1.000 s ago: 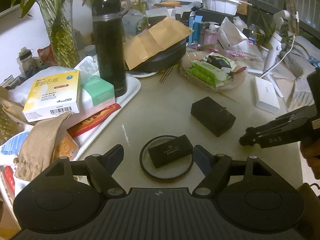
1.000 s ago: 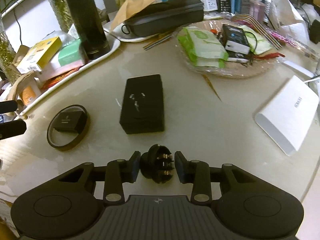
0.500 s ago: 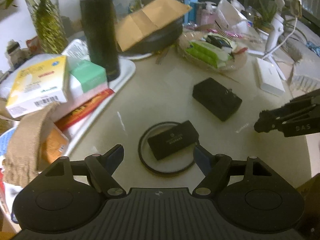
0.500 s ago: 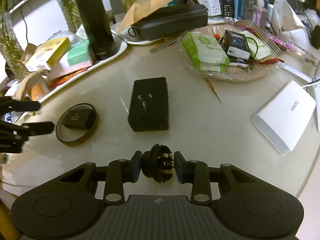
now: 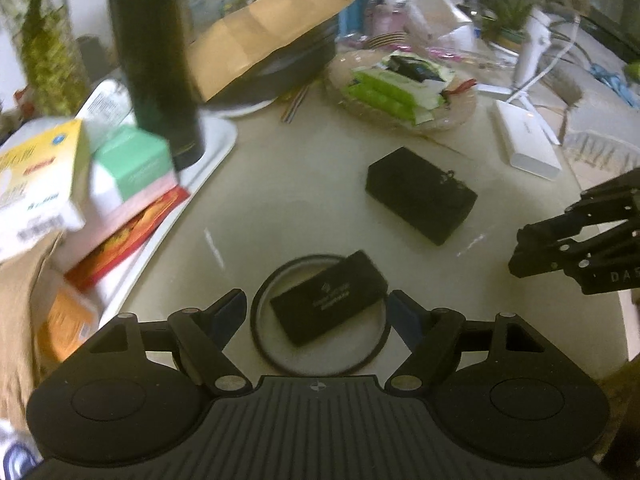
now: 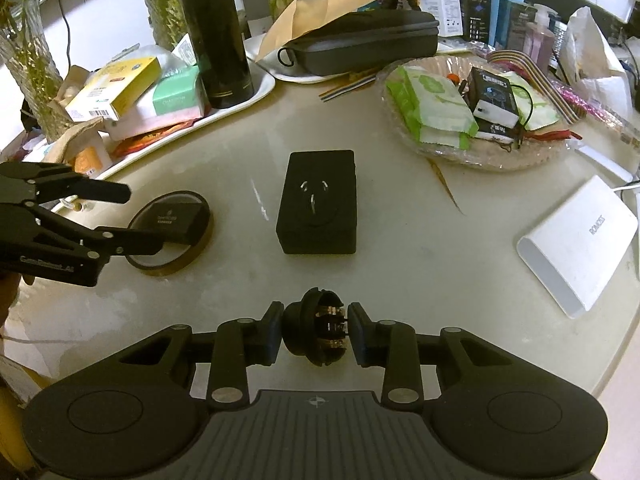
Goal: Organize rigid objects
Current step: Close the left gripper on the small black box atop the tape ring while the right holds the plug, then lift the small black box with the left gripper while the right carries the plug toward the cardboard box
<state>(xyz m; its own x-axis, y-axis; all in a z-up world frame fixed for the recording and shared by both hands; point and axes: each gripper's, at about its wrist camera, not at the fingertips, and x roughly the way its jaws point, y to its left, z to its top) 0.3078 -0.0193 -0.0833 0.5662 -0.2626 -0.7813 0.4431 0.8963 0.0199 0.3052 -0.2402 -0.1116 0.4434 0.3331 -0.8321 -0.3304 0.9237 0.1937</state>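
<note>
A small black box [image 5: 328, 298] lies tilted on a dark tape ring [image 5: 260, 320] on the beige table. My left gripper [image 5: 316, 308] is open, with one finger on each side of the ring and the pads apart from it. The right wrist view shows the left gripper [image 6: 136, 216] reaching in from the left over that ring [image 6: 192, 256]. My right gripper [image 6: 316, 328] is shut on a small round black plug part [image 6: 304, 332], held just above the table near its front edge. A larger black box [image 6: 320, 204] lies flat in the middle.
A white tray [image 6: 262, 88] at the back left holds a tall black flask [image 6: 216, 40] and stacked cartons. A woven basket [image 6: 472, 158] with green packets sits at the back right. A white power bank [image 6: 576, 244] lies at the right. A dark zip case [image 6: 360, 44] is at the back.
My left gripper has come forward and down, so the ring with the small box now sits between its open fingers. The right gripper stays put, shut on the plug part.
</note>
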